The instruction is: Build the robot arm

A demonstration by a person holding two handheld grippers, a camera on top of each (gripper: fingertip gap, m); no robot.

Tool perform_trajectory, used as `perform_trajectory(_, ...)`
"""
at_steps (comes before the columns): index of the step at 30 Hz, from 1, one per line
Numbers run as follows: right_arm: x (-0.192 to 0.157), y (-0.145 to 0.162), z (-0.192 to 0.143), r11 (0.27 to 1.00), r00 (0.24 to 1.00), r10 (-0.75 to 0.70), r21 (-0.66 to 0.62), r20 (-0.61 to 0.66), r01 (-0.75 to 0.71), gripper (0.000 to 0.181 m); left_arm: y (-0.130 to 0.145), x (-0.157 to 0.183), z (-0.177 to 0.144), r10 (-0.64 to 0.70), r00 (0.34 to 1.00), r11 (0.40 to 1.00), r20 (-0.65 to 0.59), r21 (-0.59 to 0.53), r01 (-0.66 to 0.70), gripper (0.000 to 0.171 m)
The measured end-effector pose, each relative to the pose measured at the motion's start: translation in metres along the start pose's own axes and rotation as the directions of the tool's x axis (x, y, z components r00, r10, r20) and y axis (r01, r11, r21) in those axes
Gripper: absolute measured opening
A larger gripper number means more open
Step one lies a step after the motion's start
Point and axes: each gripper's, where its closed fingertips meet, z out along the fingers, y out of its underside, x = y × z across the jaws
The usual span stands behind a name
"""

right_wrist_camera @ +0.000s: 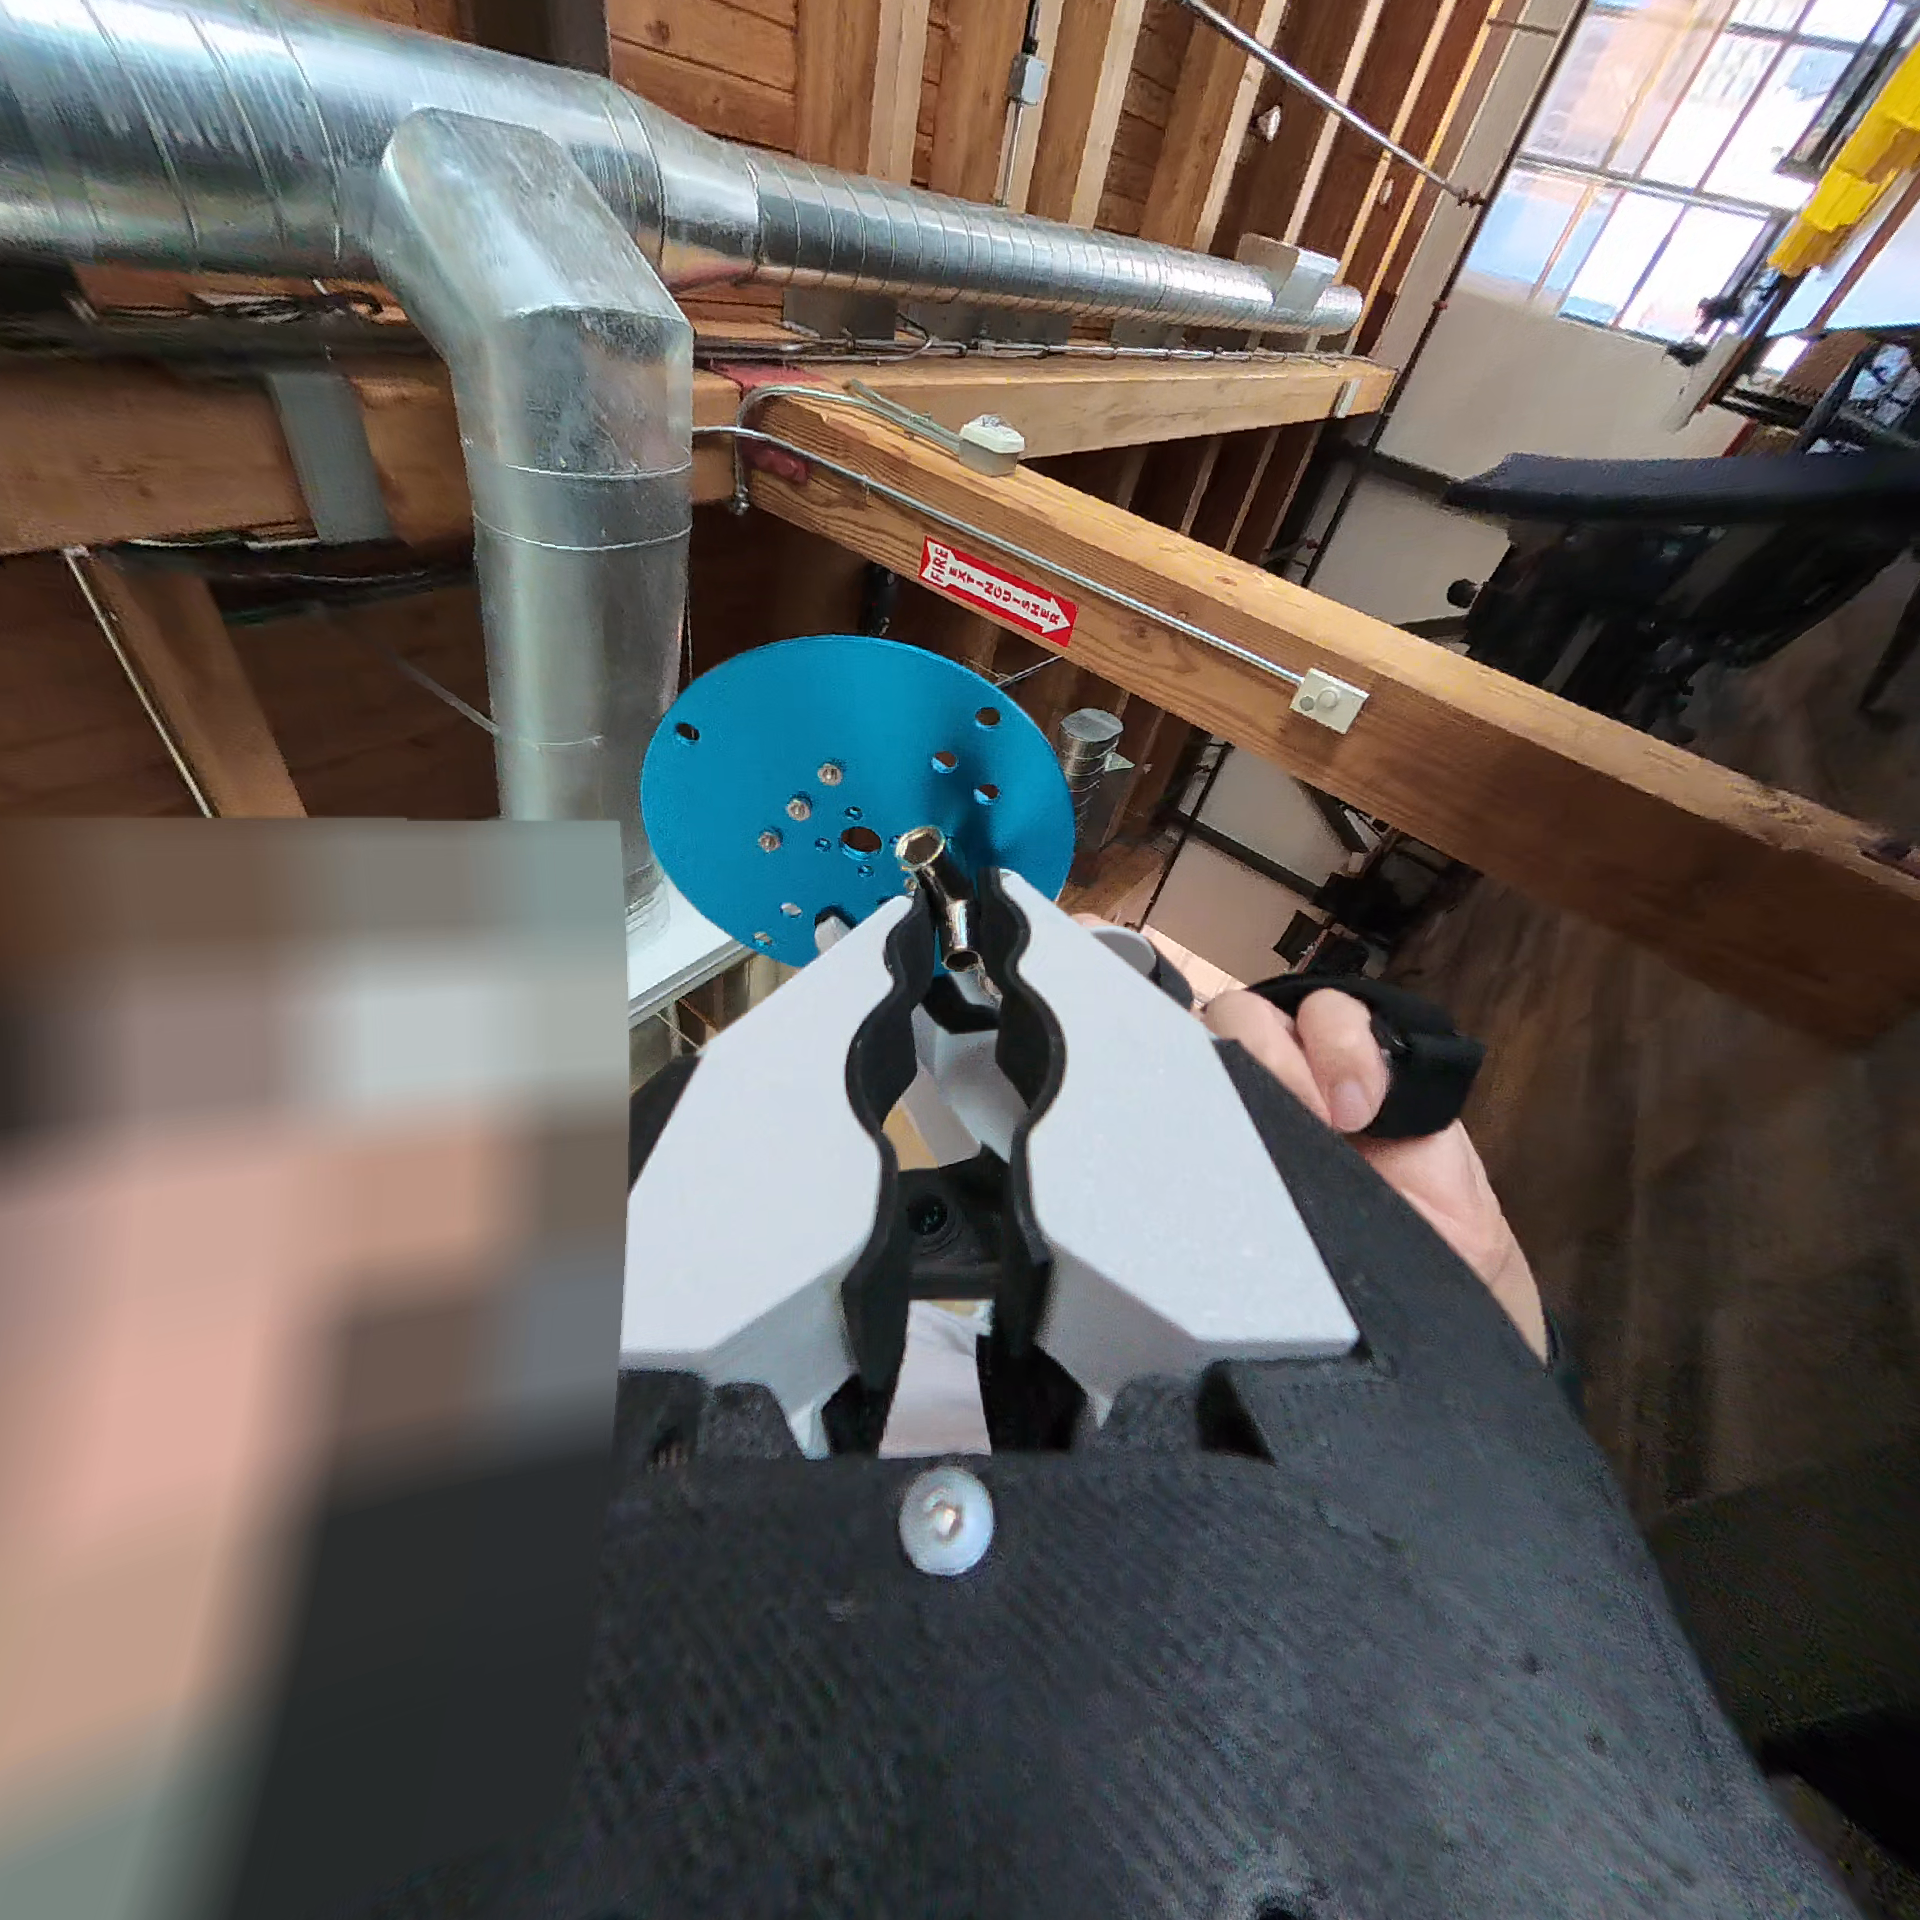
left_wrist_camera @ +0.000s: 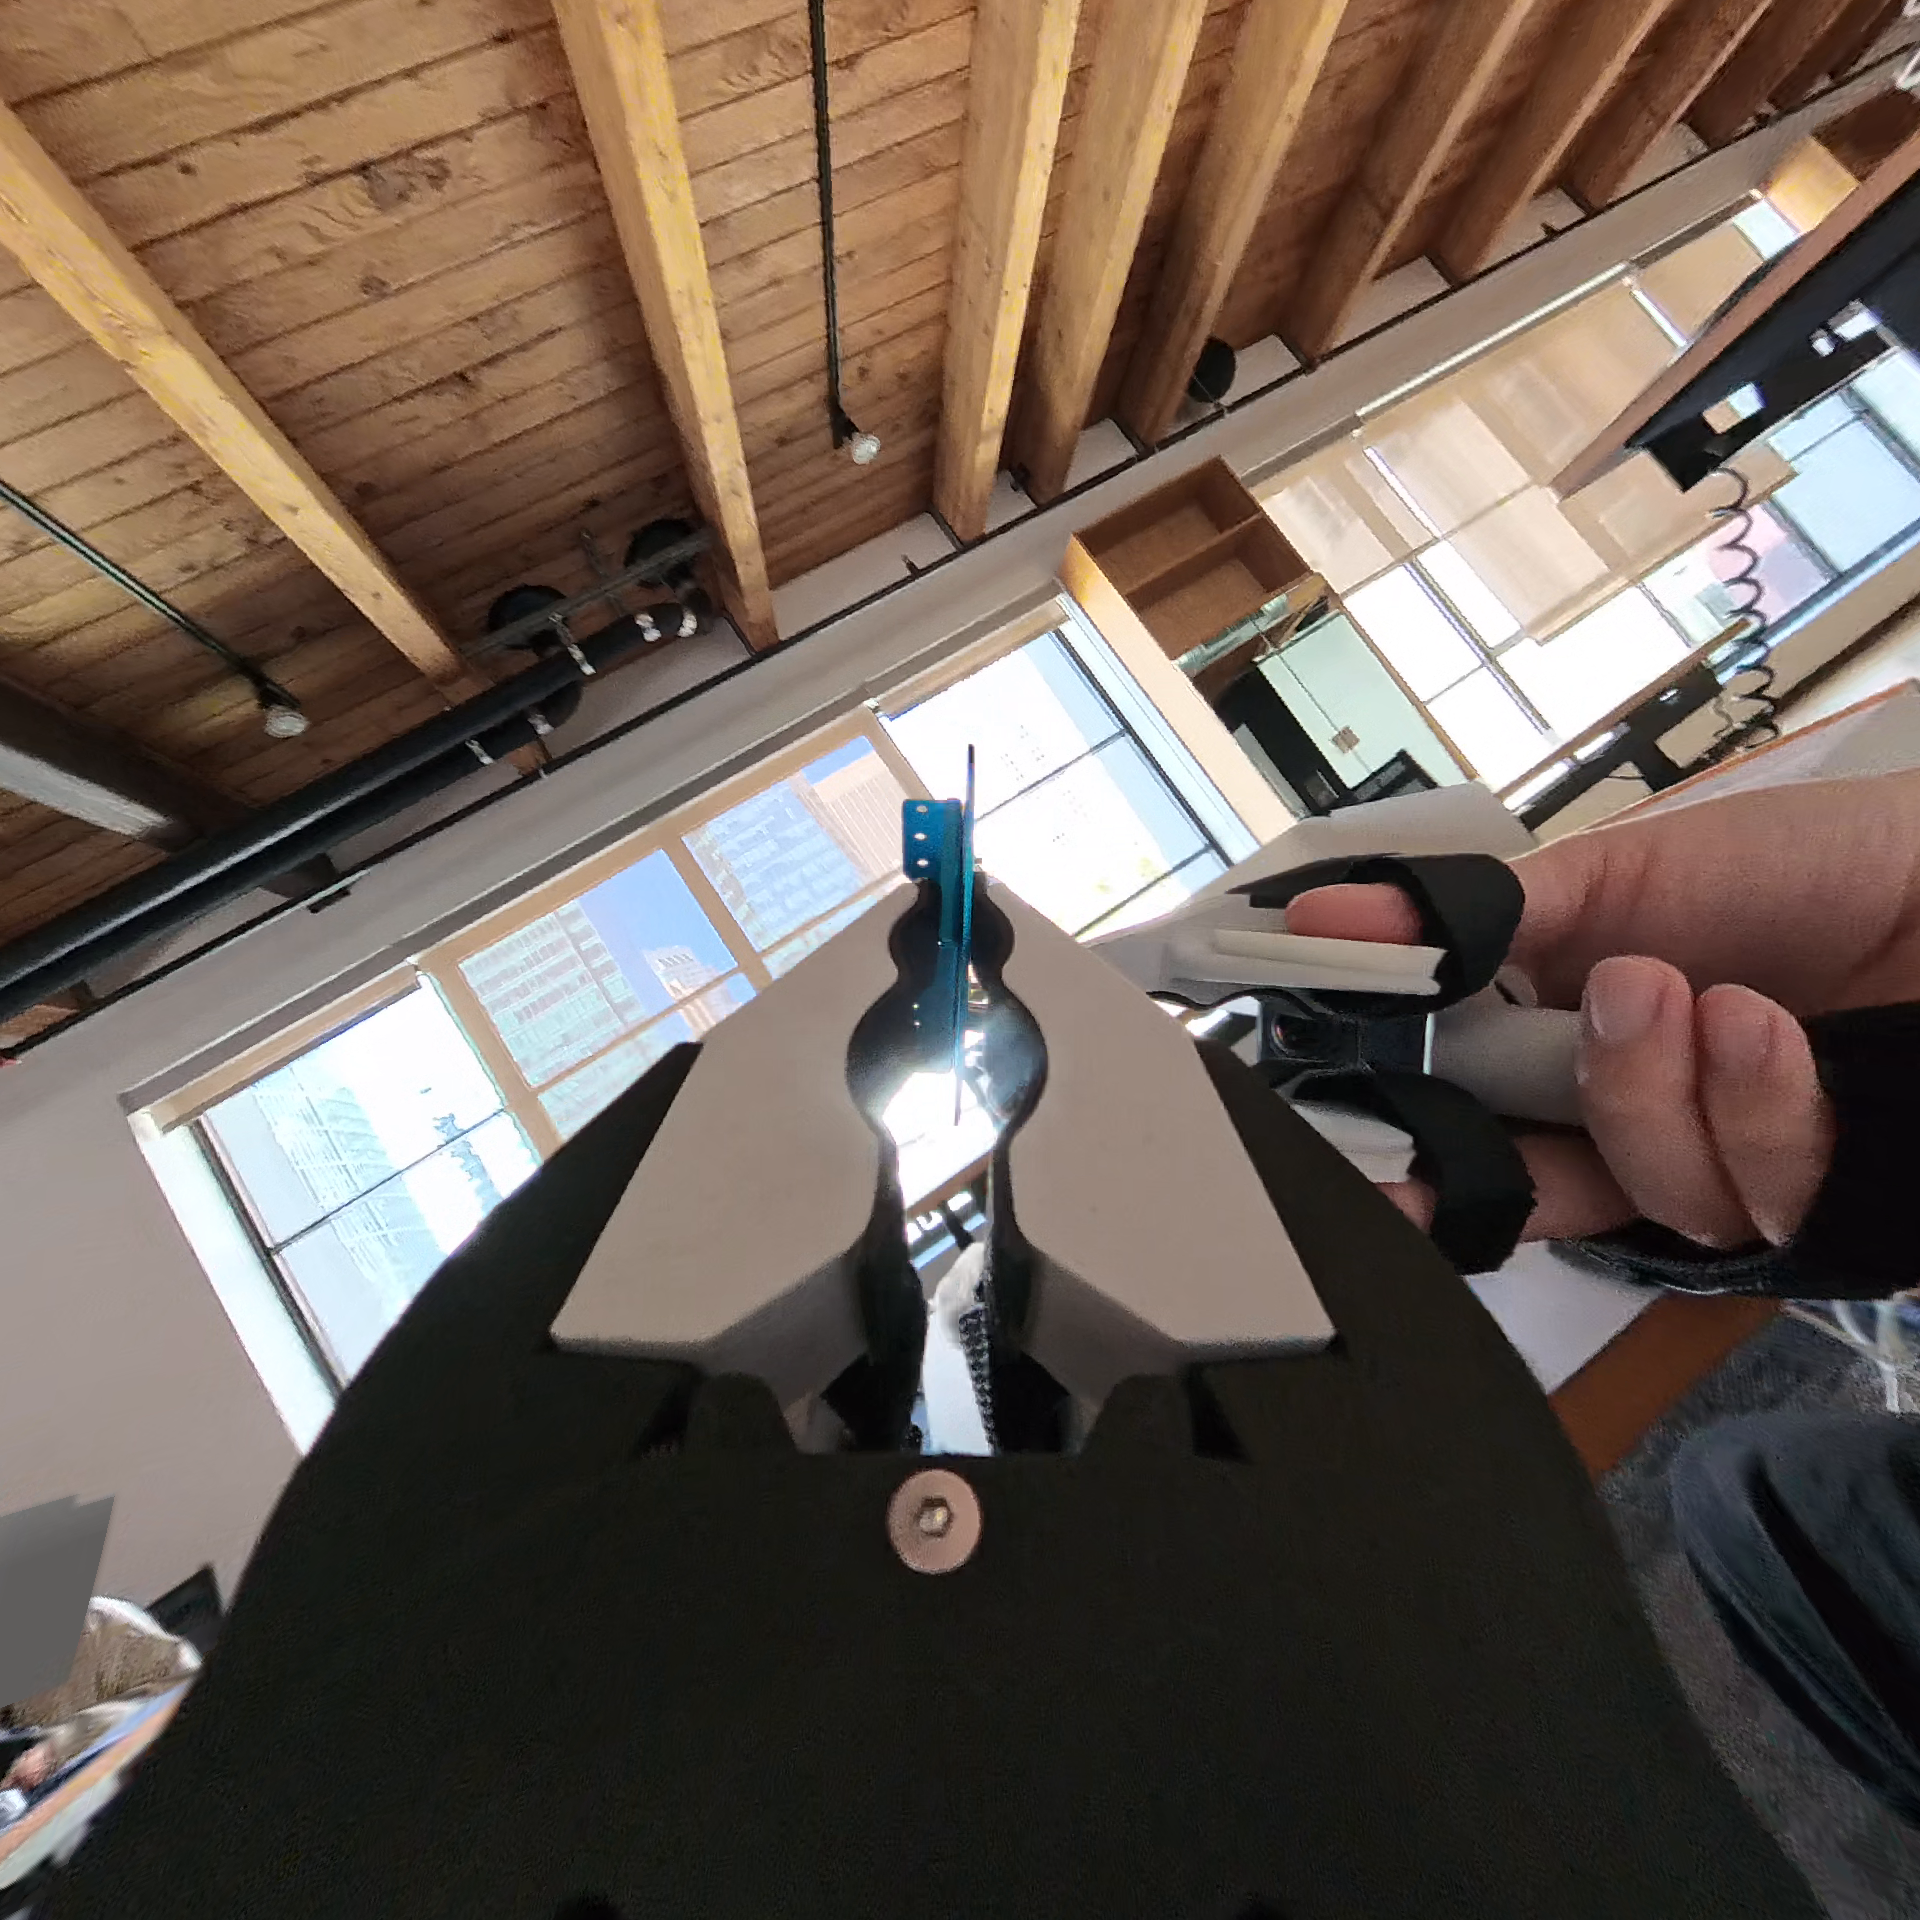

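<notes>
My left gripper point(left_wrist_camera: 961, 896) is shut on a round blue metal disc point(left_wrist_camera: 958, 920), seen edge-on in the left wrist view, with a small blue bracket point(left_wrist_camera: 928, 836) on its left face. In the right wrist view the disc point(right_wrist_camera: 810, 748) faces me and shows several holes and screws. My right gripper point(right_wrist_camera: 956, 894) is shut on a short silver metal tool point(right_wrist_camera: 954, 920). The tool's hex end point(right_wrist_camera: 916, 847) sits at the disc's face beside the centre hole. The right gripper and the hand holding it point(left_wrist_camera: 1714, 997) also show at the right of the left wrist view.
Both views point upward. Wooden ceiling joists point(left_wrist_camera: 665, 312), a black pipe point(left_wrist_camera: 312, 821) and windows point(left_wrist_camera: 727, 914) lie ahead of the left gripper. A silver air duct point(right_wrist_camera: 571, 468) and a thick wooden beam point(right_wrist_camera: 1351, 665) with a red sticker point(right_wrist_camera: 997, 605) lie behind the disc. Less than 4 cm separates the two grippers' tips.
</notes>
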Motion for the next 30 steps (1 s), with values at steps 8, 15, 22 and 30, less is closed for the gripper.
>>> perform_trajectory(8,0.006,-0.007,-0.003,0.897,0.882,-0.439,-0.135,-0.17,0.421,0.006,0.015,-0.023,0.004,-0.216,0.975,0.975,0.05,-0.047,0.218,0.003)
perform_trajectory(15,0.033,-0.064,-0.024,-0.248,-0.442,-0.894,-0.75,-0.066,0.613,0.006,0.068,-0.033,0.02,-0.397,0.912,0.887,0.105,-0.214,0.41,0.003)
perform_trajectory(22,0.048,-0.068,-0.018,-0.504,-0.667,-0.718,-0.809,0.198,0.303,0.007,0.087,-0.025,0.027,-0.39,0.912,0.865,0.126,-0.291,0.41,0.003)
perform_trajectory(30,0.05,-0.066,-0.013,-0.509,-0.666,-0.709,-0.821,0.23,0.258,0.006,0.085,-0.026,0.025,-0.393,0.91,0.865,0.129,-0.283,0.414,0.003)
